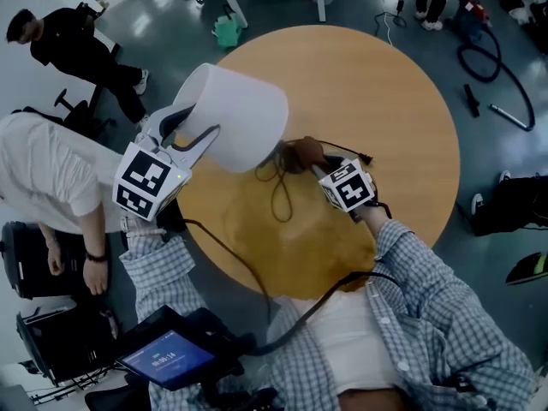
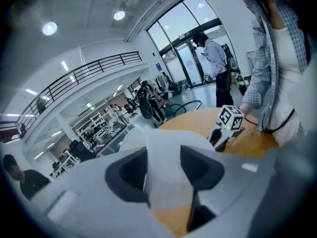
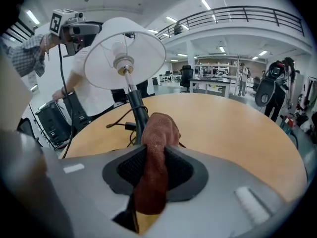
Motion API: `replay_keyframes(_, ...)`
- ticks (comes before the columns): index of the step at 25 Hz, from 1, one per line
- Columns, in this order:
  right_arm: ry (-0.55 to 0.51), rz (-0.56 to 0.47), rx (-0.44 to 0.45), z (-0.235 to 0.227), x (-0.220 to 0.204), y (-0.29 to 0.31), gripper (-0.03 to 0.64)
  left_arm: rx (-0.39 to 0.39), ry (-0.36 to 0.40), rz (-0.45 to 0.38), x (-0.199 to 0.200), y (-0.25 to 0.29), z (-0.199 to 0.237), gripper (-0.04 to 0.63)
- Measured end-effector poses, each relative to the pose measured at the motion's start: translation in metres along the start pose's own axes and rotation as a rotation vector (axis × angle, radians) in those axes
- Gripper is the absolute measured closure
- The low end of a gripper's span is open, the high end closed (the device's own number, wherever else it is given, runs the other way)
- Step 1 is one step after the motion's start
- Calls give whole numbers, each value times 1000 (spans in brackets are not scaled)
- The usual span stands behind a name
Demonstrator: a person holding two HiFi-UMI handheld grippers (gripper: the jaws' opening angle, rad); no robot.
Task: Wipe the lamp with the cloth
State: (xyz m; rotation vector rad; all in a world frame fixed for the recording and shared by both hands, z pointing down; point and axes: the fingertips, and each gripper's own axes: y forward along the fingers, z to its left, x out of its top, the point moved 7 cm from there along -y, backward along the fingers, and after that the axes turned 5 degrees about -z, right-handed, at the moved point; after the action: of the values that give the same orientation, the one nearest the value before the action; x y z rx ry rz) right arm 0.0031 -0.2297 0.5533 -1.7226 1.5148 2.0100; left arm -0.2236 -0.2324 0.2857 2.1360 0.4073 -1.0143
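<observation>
A lamp with a white shade [image 1: 235, 114] stands tilted on the round wooden table [image 1: 394, 101]. My left gripper [image 1: 193, 133] is shut on the shade's rim; in the left gripper view the white shade wall [image 2: 166, 152] runs between the two pads of the left gripper [image 2: 163, 170]. My right gripper [image 1: 315, 168] is shut on a brown cloth [image 1: 306, 154] low by the lamp's dark stem. In the right gripper view the cloth [image 3: 157, 133] hangs between the jaws of the right gripper [image 3: 154, 165], touching the stem [image 3: 134, 103] under the shade [image 3: 143, 48]. The bulb shows inside the shade.
The lamp's black cord [image 1: 278, 191] loops on the table toward me, with a plug [image 1: 364, 155] at the right. Two people [image 1: 51, 178] are beside the table's left edge. A tablet [image 1: 167, 358] hangs at my waist. A vacuum hose [image 1: 488, 67] lies on the floor.
</observation>
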Motion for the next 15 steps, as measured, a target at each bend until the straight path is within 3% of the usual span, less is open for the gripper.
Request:
replay_keyframes(5,-18,-215,53,15,64,-2,514,4,37,3,-3,6,3,393)
replay_keyframes(8,-101,-332,91,31,102,-5,514,-2,37,7,-2,7,3,392)
replay_keyframes(12,-313,-270,124,56,105,-3,514,-1,28,14,1,7,4,391)
replay_keyframes(15,-368,-180,134,60,74,0,514,0,47,9,4,8,5,391)
